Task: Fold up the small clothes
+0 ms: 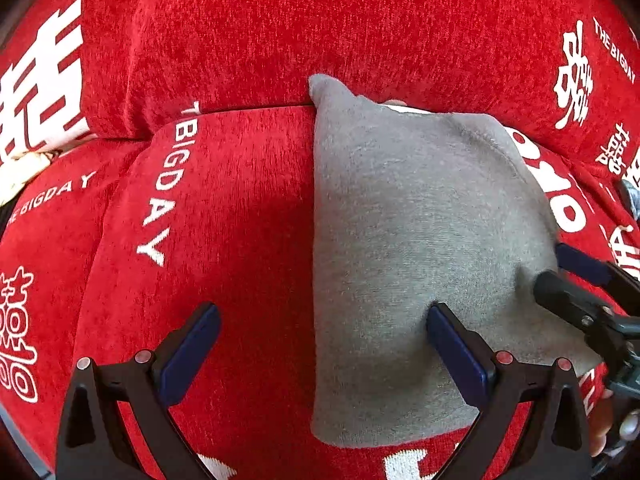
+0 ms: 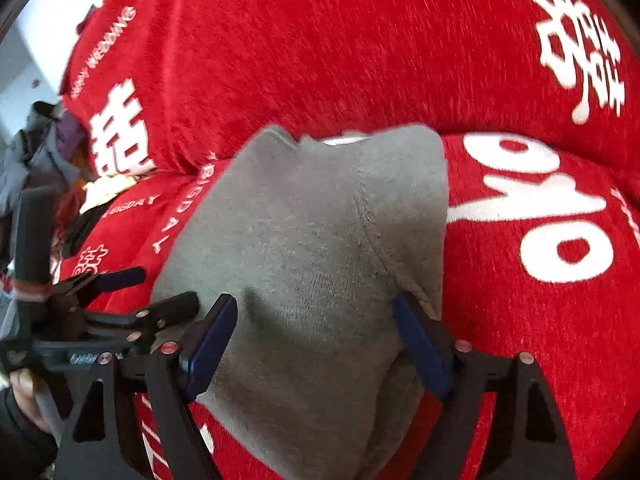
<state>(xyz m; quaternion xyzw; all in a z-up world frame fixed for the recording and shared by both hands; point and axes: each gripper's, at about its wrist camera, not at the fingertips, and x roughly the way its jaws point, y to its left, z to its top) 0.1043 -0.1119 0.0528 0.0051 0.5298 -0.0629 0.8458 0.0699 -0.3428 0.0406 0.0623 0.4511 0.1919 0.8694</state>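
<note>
On the red cover (image 1: 248, 208) lies a folded grey garment (image 1: 420, 220). Left tool (image 1: 324, 332) spread wide over its edge. Right tool (image 2: 316, 328) spread too, pinching nothing.

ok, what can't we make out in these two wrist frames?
- Grey garment: its type; it lies folded, its layers hiding each other, in both views.
- White patch at its far edge: blurred, right wrist view.
- Pile of items at the left: small, cut by the fisheye rim.
- Sofa cover lettering: cropped at the edges.
</note>
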